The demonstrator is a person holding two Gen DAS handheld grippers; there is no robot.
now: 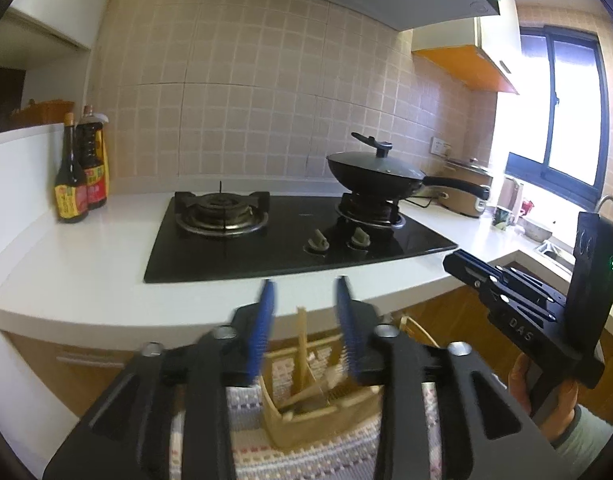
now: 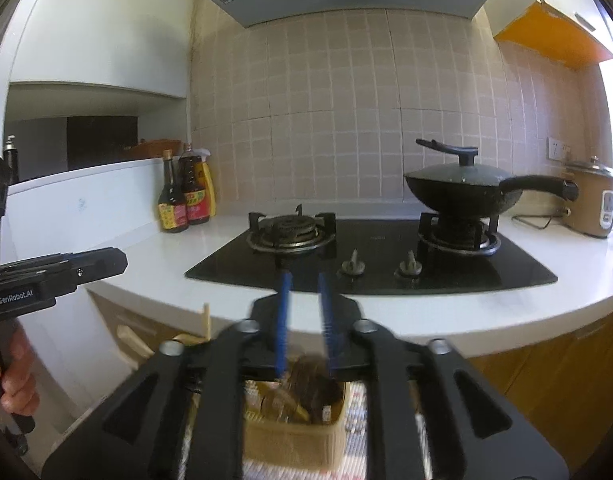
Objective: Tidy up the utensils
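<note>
Blue-padded fingers of the left gripper (image 1: 305,320) stand apart with nothing between them, jaws open, poised above a tan basket (image 1: 306,424) of wooden utensils (image 1: 304,364) that sits on a patterned cloth (image 1: 250,452) below the front edge of the desk (image 1: 86,264). One stick stands upright in the basket; the others lean across each other.

Seen from the right wrist, the right gripper (image 2: 304,316) has its jaws open too, though narrower, and holds nothing; it hangs over the same basket (image 2: 294,440), where something dark and blurred lies among the utensils. What it is cannot be told.

The step in hand looks like choosing a first utensil. It would go best to come straight down on the upright stick, centring it between the pads before closing, and to grip low enough that it does not pivot. The basket looks light, so lift slowly and keep the other gripper clear, lest the leaning pieces snag.
</note>
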